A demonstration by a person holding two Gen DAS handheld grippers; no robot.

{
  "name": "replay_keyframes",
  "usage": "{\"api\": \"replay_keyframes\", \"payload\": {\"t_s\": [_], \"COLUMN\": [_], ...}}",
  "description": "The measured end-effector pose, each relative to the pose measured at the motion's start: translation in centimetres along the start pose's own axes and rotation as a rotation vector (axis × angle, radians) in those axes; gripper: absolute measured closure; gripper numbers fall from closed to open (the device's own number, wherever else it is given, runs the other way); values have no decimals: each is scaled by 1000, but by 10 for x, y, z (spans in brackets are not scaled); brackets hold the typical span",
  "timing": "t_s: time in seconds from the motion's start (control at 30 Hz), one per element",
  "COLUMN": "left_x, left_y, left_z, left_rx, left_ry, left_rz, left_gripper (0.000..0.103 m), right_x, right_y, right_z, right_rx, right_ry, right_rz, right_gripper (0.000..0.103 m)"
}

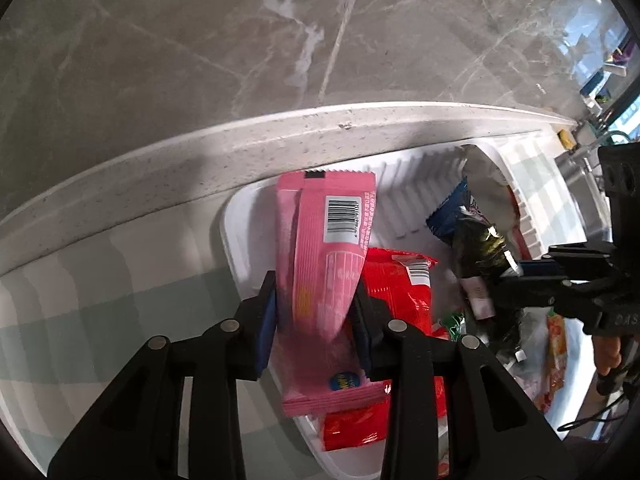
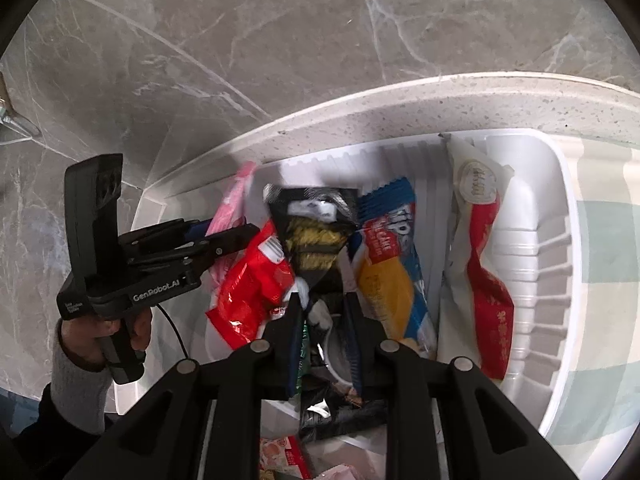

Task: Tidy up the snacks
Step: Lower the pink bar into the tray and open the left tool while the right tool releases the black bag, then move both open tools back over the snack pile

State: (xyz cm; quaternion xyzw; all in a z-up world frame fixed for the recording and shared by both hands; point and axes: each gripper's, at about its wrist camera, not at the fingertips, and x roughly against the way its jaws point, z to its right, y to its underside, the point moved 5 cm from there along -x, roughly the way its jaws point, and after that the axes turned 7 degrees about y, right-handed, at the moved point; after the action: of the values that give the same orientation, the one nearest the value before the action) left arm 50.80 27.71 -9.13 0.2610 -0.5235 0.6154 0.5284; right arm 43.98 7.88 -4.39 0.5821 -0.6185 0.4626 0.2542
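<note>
**Both grippers clamped on snack packets over the white tray**

The left gripper (image 1: 316, 312) is closed on a long pink foil snack packet (image 1: 326, 264), its blue-padded fingers (image 1: 267, 320) pressing both sides near the middle; the barcode end points away toward the wall. The right gripper (image 2: 320, 320) grips a black snack packet with yellow print (image 2: 316, 240) by its lower end, the packet standing up between the fingers. Both packets are held over a white ribbed plastic tray (image 2: 552, 248). Inside it lie a shiny red packet (image 2: 248, 284) just left of the black one, a blue and orange packet (image 2: 394, 268) just right of it, and a cream and red packet (image 2: 478, 248) leaning along the right wall. The tray sits on a pale green checked cloth (image 1: 100, 300) beside a speckled stone ledge (image 1: 200, 160), with a grey marble wall (image 1: 200, 40) behind.
</note>
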Motion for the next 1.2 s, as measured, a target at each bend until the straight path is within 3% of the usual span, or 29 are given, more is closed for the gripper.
{"api": "replay_keyframes", "payload": {"t_s": [0.27, 0.67, 0.9, 1.2], "left_x": [6, 59, 84, 86], "left_y": [0, 26, 70, 146], "left_z": [9, 40, 72, 121], "left_rx": [-7, -13, -18, -21], "left_ry": [-29, -52, -27, 22], "left_rz": [39, 143, 168, 122], "left_gripper": [59, 58, 57, 57], "right_x": [14, 72, 105, 133], "right_y": [4, 34, 66, 128], "right_z": [-17, -5, 0, 7], "right_rx": [41, 58, 67, 55], "right_ry": [31, 41, 67, 103], "right_rz": [45, 123, 165, 208], "right_gripper": [75, 70, 65, 65]}}
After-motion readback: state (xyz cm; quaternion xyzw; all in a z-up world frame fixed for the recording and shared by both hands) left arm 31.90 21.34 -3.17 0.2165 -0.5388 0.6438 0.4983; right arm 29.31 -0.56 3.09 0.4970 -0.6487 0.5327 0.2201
